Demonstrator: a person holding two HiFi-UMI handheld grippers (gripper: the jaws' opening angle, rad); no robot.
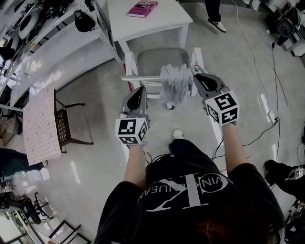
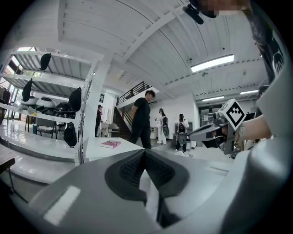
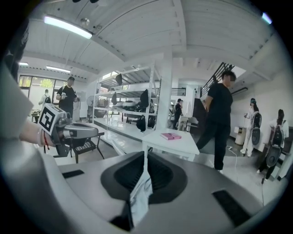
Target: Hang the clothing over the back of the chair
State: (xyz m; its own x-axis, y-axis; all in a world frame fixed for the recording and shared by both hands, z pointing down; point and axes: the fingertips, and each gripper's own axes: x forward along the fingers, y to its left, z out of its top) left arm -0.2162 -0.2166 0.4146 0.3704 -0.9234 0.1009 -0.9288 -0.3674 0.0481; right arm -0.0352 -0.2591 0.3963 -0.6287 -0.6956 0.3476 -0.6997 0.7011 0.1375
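The grey clothing (image 1: pixel 174 86) hangs in a bunch from my right gripper (image 1: pixel 194 77), just over the back rail of the white chair (image 1: pixel 138 78) with the grey seat. In the right gripper view the right gripper (image 3: pixel 145 155) is shut on a fold of the clothing (image 3: pixel 139 199). My left gripper (image 1: pixel 141 89) hovers to the left of the bunch, near the chair back and apart from the cloth. In the left gripper view the left gripper (image 2: pixel 145 153) has its pads together with nothing gripped.
Beyond the chair stands a white table (image 1: pixel 157 24) with a pink book (image 1: pixel 143 8) on it. White shelving (image 1: pixel 57 52) runs along the left, with a small black stand (image 1: pixel 64 126) beside it. Cables (image 1: pixel 274 71) trail across the floor at right. A person (image 3: pixel 219 119) walks past the table.
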